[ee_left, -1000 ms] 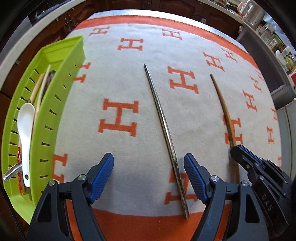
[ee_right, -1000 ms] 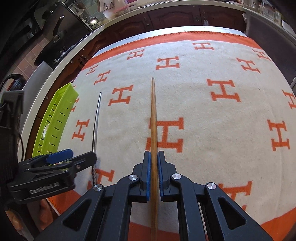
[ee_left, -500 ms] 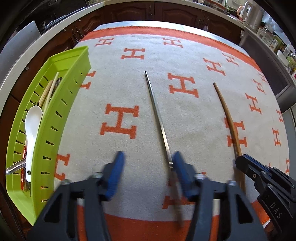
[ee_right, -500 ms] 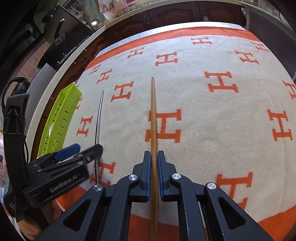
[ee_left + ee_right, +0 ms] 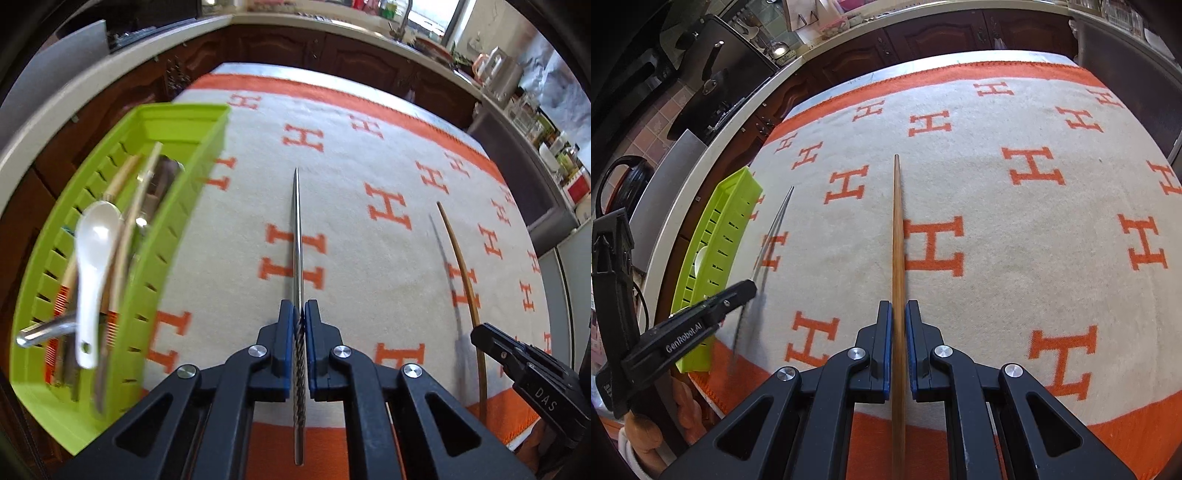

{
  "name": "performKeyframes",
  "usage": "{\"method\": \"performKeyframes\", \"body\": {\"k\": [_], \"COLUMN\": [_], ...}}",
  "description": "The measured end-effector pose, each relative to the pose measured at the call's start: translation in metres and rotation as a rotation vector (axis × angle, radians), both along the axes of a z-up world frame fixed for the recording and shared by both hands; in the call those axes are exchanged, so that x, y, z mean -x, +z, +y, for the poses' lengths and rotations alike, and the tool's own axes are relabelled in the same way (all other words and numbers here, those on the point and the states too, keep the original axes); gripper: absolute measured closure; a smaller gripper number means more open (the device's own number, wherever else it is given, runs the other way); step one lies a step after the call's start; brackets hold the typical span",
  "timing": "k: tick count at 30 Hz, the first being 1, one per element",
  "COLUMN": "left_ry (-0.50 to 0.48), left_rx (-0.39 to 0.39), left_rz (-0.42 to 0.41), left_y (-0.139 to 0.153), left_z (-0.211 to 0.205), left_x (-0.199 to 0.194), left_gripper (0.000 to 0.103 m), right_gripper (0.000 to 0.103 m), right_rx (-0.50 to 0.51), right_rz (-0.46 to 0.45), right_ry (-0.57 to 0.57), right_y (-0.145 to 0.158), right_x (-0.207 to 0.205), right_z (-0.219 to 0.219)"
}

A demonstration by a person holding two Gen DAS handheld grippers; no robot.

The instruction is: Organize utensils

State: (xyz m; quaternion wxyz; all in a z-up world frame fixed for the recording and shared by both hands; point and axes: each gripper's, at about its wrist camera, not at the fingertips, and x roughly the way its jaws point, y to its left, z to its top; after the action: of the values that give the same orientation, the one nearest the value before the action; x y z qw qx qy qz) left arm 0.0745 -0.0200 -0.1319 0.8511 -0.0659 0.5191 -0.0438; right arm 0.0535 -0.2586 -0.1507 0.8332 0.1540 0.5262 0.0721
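Observation:
My left gripper (image 5: 299, 314) is shut on a metal chopstick (image 5: 297, 236) and holds it lifted above the blanket, pointing forward. It also shows in the right wrist view (image 5: 775, 229) with the left gripper (image 5: 746, 290) at the left. My right gripper (image 5: 898, 314) is shut on a wooden chopstick (image 5: 897, 229), raised a little over the blanket. The wooden chopstick (image 5: 460, 266) and right gripper (image 5: 480, 330) show at the right of the left wrist view. A lime green slotted tray (image 5: 184, 206) stands at the left, holding a white spoon (image 5: 92, 258) and other utensils.
A cream blanket with orange H marks (image 5: 1015, 229) covers the table. Dark wooden cabinets (image 5: 295, 48) and a curved counter lie beyond the far edge. The tray also shows in the right wrist view (image 5: 716, 240) near the table's left edge.
My left gripper closed on the metal chopstick and lifted it off the blanket. My right gripper, still shut on the wooden chopstick, has risen slightly.

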Motion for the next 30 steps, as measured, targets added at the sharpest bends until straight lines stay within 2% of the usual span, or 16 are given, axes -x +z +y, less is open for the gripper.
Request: {"method": "performKeyframes", "body": {"k": [11, 16, 18, 20, 22, 26, 30], "left_ry": [0.044, 0.045, 0.04, 0.052, 0.076, 0.11, 0.14], "left_rx": [0.052, 0.061, 0.102, 0.091, 0.062, 0.054, 0.051], "left_rz": [-0.075, -0.098, -0.09, -0.089, -0.1, -0.11, -0.104], "left_y": [0.045, 0.067, 0.074, 0.08, 0.085, 0.09, 0.08], "left_z": [0.062, 0.091, 0.112, 0.13, 0.145, 0.175, 0.195], "left_x": [0.022, 0.029, 0.03, 0.028, 0.027, 0.019, 0.008], "left_gripper": [0.099, 0.099, 0.099, 0.098, 0.103, 0.103, 0.103], "right_gripper": [0.097, 0.097, 0.097, 0.097, 0.097, 0.097, 0.097], "right_rx": [-0.03, -0.067, -0.087, -0.118, -0.138, -0.198, -0.222], "right_rz": [-0.07, -0.094, -0.098, -0.093, -0.084, -0.048, -0.003], "right_ry": [0.048, 0.106, 0.13, 0.144, 0.153, 0.156, 0.157], "right_y": [0.047, 0.075, 0.085, 0.091, 0.095, 0.094, 0.079], "right_x": [0.0, -0.007, -0.014, -0.022, -0.031, -0.056, -0.079], "right_z": [0.048, 0.092, 0.114, 0.134, 0.154, 0.195, 0.228]}}
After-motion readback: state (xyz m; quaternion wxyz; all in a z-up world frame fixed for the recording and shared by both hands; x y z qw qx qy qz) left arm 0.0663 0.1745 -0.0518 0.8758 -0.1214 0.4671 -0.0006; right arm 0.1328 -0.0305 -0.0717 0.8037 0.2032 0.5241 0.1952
